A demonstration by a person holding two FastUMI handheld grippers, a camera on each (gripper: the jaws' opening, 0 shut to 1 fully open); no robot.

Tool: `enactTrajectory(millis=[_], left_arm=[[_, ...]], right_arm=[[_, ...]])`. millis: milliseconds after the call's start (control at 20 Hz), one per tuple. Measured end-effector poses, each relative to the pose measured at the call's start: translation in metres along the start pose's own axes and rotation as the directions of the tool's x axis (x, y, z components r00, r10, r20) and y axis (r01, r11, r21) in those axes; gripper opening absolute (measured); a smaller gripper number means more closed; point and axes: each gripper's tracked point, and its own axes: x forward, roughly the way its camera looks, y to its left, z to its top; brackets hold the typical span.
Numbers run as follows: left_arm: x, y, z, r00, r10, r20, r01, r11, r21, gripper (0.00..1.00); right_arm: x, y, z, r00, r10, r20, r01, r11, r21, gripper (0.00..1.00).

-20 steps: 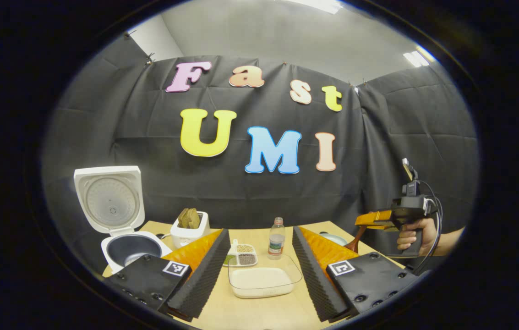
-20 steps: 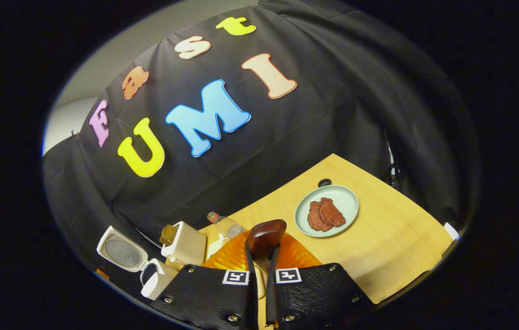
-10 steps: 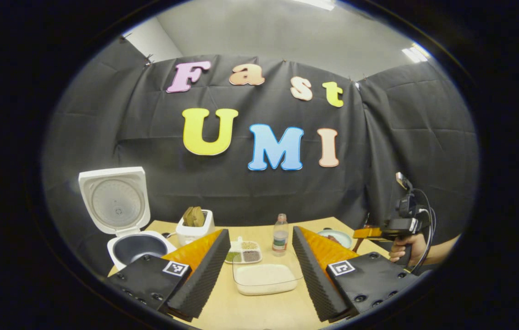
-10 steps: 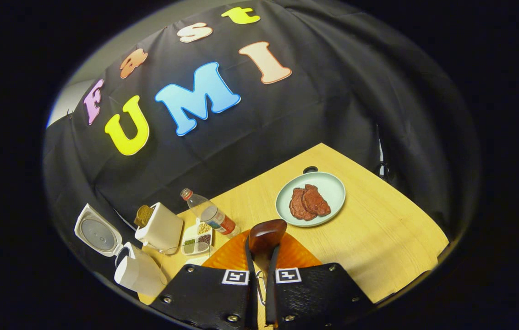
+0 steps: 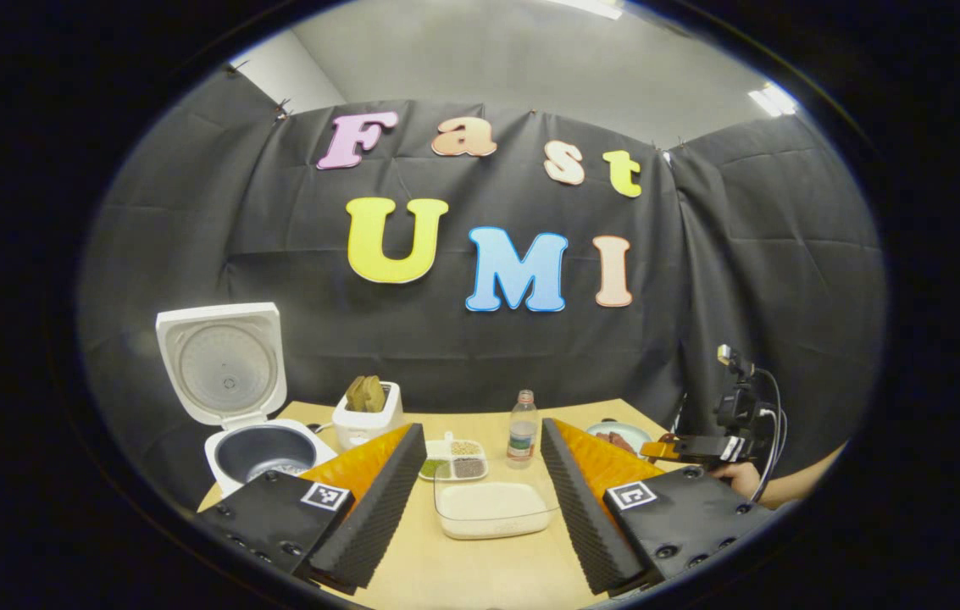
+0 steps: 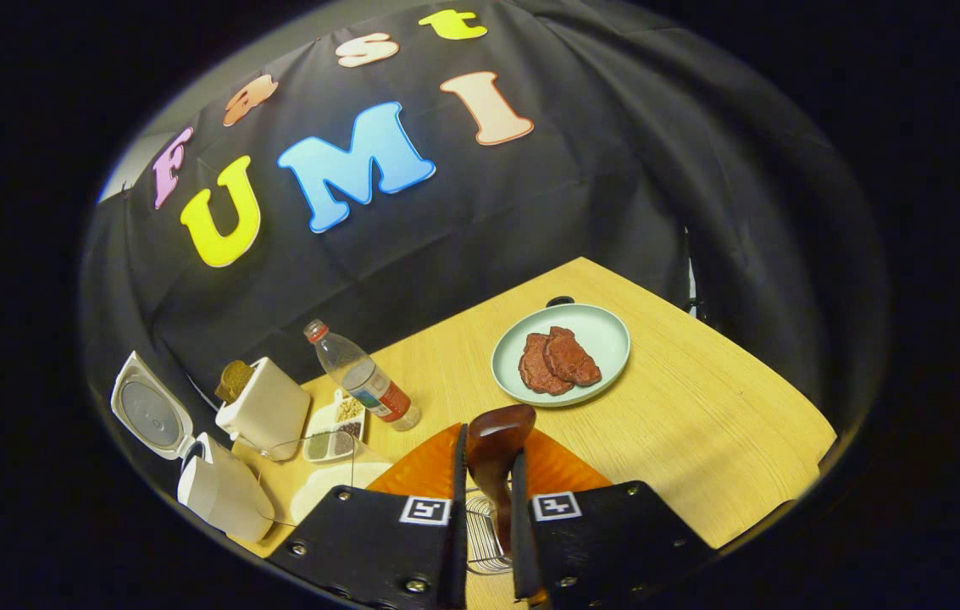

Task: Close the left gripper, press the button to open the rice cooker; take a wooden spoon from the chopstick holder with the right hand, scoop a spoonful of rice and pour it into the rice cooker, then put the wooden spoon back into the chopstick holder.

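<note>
The white rice cooker [image 5: 263, 453] stands at the table's left with its lid [image 5: 221, 364] raised and its dark pot bare. A clear container of white rice [image 5: 492, 508] lies between the fingers of my left gripper [image 5: 481, 436], which is open and holds nothing. In the right gripper view the dark wooden spoon [image 6: 498, 432] stands bowl-up between the fingers of my right gripper [image 6: 490, 474]. The jaws stand a little apart, with a gap left of the handle. The wire chopstick holder [image 6: 480, 542] sits right below. A hand carries the right gripper [image 5: 683, 447] low over the table's right side.
A white toaster with bread [image 5: 368, 419], a divided seasoning dish [image 5: 456, 466] and a plastic bottle [image 5: 520, 440] line the back of the table. A pale green plate with meat slices [image 6: 560, 356] lies at the right, near the table's far edge.
My right gripper has come down with the spoon over the wire holder, and its jaws have widened slightly. The left gripper has drifted a little and stays open.
</note>
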Motion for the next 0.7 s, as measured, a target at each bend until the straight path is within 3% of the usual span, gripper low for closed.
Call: enactTrajectory(millis=[50,150,400,550,700], left_arm=[[0.001,-0.003,0.001,1.0,-0.008,0.004,0.008,1.0,-0.003,0.96],[0.003,-0.01,0.002,1.0,-0.024,0.011,0.024,1.0,-0.008,0.96],[0.01,-0.025,0.008,0.998,-0.061,0.028,0.062,0.998,-0.029,0.95],[0.015,-0.025,0.016,0.997,-0.067,0.042,0.068,0.997,-0.021,0.94],[0.016,-0.018,0.023,0.997,-0.054,0.056,0.054,0.999,0.009,0.95]], right_arm=[[-0.007,-0.001,0.0,1.0,0.009,0.006,-0.009,1.0,-0.015,0.3],[-0.01,-0.03,0.007,0.996,-0.078,0.036,0.082,0.99,-0.114,0.99],[-0.058,-0.043,0.057,0.971,-0.13,0.2,0.181,0.946,-0.268,0.98],[-0.088,-0.017,0.1,0.952,-0.075,0.295,0.167,0.939,-0.3,0.98],[-0.115,0.028,0.141,0.933,-0.003,0.361,0.102,0.961,-0.257,0.98]])
